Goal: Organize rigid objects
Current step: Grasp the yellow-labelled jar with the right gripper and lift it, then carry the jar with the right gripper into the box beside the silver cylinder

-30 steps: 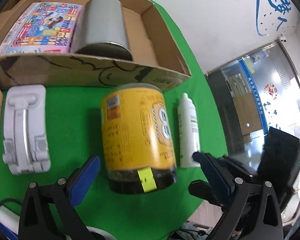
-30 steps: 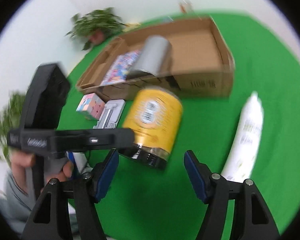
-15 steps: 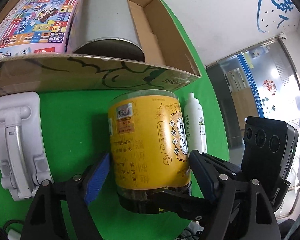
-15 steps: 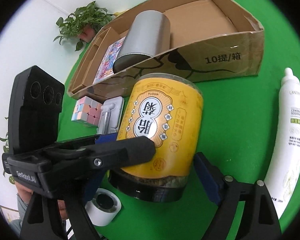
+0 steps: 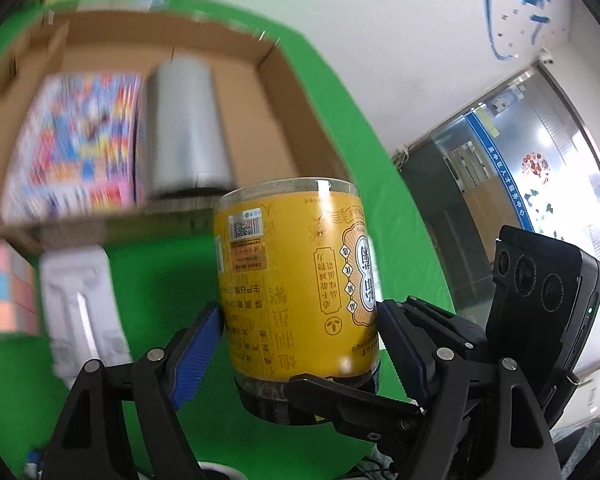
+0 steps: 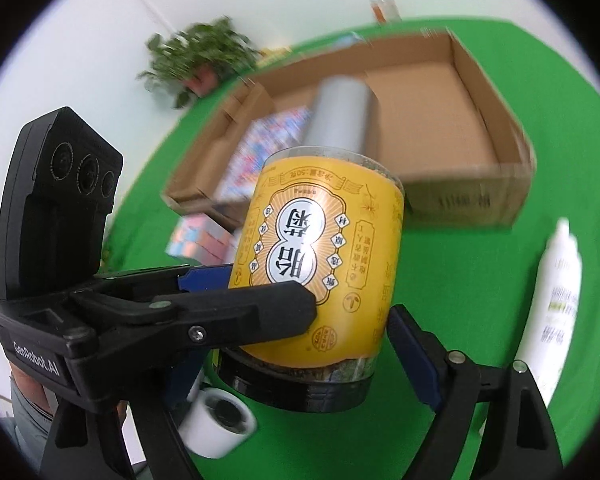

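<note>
Glossy yellow-labelled plastic jar (image 5: 296, 280), matt cardboard box (image 5: 296, 92)

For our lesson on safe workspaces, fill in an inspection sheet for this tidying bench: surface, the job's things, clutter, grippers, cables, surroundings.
Surface: green cloth, partly blurred.
Job's things: yellow jar between both grippers; the cardboard box behind it holds a grey can and a colourful book.
Clutter: white bottle, tape roll, puzzle cube and white stand on the cloth.
Grippers: left gripper pads press the jar, jaws have just been closing; right gripper jaws have just been opening, jar between them, contact unclear.
Cables: nothing seen.
Surroundings: potted plant, glass door.
</note>
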{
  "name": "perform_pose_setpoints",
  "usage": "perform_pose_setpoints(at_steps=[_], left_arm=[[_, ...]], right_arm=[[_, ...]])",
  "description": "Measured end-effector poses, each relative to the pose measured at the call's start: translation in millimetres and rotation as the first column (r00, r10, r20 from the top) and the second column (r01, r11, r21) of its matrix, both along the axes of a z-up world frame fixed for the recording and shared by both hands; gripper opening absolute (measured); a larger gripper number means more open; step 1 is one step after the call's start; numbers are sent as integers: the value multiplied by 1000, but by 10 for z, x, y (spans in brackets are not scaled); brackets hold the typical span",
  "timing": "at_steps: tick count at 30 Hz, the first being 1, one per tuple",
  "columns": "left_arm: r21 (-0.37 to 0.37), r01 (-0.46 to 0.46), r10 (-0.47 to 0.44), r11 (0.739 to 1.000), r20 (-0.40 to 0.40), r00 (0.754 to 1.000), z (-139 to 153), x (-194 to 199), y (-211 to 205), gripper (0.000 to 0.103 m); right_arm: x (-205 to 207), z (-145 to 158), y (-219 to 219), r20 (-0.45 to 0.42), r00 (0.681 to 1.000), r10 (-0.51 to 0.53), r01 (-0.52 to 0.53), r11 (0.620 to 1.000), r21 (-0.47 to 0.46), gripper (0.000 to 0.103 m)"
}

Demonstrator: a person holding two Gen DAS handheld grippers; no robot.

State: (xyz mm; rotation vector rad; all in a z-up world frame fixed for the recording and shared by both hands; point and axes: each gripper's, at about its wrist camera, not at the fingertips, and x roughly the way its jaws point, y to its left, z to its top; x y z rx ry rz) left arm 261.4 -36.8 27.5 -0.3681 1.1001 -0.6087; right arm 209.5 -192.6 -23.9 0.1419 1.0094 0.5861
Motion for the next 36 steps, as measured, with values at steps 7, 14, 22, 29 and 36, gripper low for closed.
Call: perform_pose_setpoints(at_steps=[7,14,22,29,36], left_arm=[[130,-14,-3,991,127,992,846,-113,49,77],[181,-73,39,981,186,982,1287,-408,-88,77],[122,-165,147,979,149,978,1084,-862,14,77],[72,-143,137,987,85,987,712,-674,-76,76],[35,-77,75,996,52,996,603,-26,-161,76]], right_arm=[[-50,548,74,126,990,61,-70,995,72,86],[-158,837,11,174,977,126,-145,984,101,86],[-306,677,21,142,968,208,-221,972,83,85],[-214,558,-41,107,978,179,-182,983,14,84],[178,547,-99,82,992,99,-98,995,-11,84]])
